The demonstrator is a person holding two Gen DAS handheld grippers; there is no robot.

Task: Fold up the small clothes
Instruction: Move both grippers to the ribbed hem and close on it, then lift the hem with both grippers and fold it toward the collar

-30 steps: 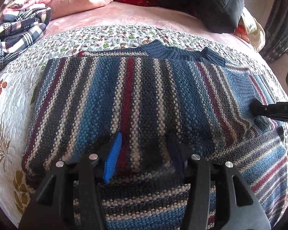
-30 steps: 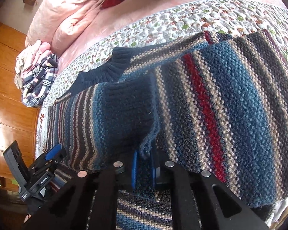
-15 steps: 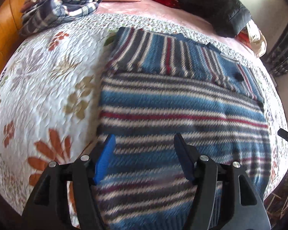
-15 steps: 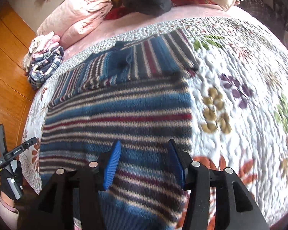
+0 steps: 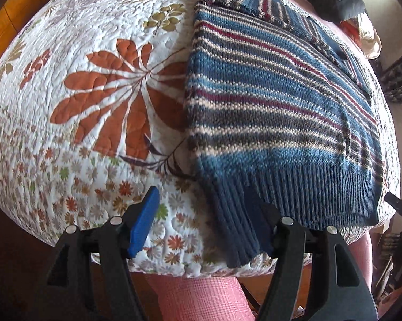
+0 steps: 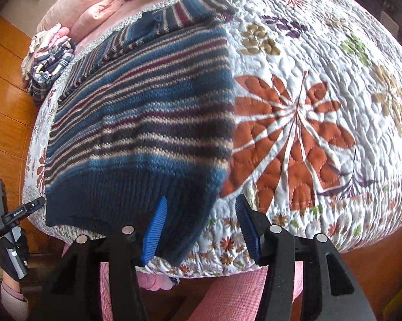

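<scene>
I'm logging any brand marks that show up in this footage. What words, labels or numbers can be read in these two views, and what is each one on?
One small white label on the black bracket of the left gripper, seen in the right wrist view: too small and blurred to read.
Nothing to read on the striped sweater, the floral quilt, the plaid clothes or the right gripper.

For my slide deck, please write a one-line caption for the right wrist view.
Open right gripper poised at the ribbed hem of a striped knit sweater lying on a floral quilt.
</scene>
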